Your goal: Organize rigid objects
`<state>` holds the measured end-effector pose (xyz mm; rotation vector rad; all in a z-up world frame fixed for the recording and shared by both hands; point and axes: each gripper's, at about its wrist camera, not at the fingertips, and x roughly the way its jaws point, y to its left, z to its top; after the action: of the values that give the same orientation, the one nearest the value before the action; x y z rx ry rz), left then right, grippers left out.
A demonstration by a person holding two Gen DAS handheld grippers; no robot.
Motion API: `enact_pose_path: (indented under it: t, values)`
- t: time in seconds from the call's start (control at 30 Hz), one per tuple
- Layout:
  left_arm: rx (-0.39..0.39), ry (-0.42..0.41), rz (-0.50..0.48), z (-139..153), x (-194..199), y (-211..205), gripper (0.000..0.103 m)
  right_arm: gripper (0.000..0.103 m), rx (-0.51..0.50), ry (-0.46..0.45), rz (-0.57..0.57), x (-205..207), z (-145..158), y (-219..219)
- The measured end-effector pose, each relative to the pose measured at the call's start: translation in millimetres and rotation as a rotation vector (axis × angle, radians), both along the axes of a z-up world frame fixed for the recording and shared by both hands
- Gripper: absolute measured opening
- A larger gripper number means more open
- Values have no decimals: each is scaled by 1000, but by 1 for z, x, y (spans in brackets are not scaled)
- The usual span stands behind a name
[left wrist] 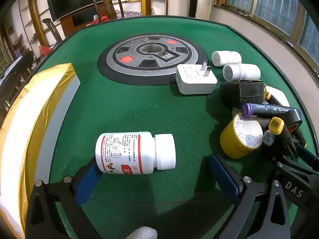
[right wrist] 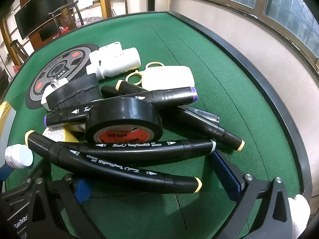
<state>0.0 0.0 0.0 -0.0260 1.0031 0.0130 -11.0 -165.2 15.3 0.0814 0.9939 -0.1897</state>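
Note:
A white pill bottle [left wrist: 133, 152] with a red label lies on its side on the green table, between the fingers of my open left gripper [left wrist: 157, 171]; the left pad [left wrist: 85, 185] is near its base. It shows at the left edge of the right wrist view [right wrist: 19, 156]. My right gripper [right wrist: 157, 181] is open around the nearest black art marker [right wrist: 111, 165]. Behind it lie more markers [right wrist: 151, 149], a black tape roll [right wrist: 123, 119] and a yellow jar [left wrist: 240, 136].
A white box with yellow tape [left wrist: 35, 123] stands at the left. A round grey dial plate [left wrist: 152, 55] sits mid-table. A white plug adapter [left wrist: 195, 79], two white bottles [left wrist: 241, 72], a black holder [left wrist: 242, 94], yellow scissors [right wrist: 139, 75] and a white case [right wrist: 169, 77] lie around. The table rim [right wrist: 249, 75] runs at the right.

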Motion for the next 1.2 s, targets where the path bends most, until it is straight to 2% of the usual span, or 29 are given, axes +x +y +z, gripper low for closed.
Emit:
enact_pose_path:
  t: [1.2]
  values:
    - [4, 0, 15, 0, -4, -2, 103, 103, 0, 0, 0, 0, 0, 0]
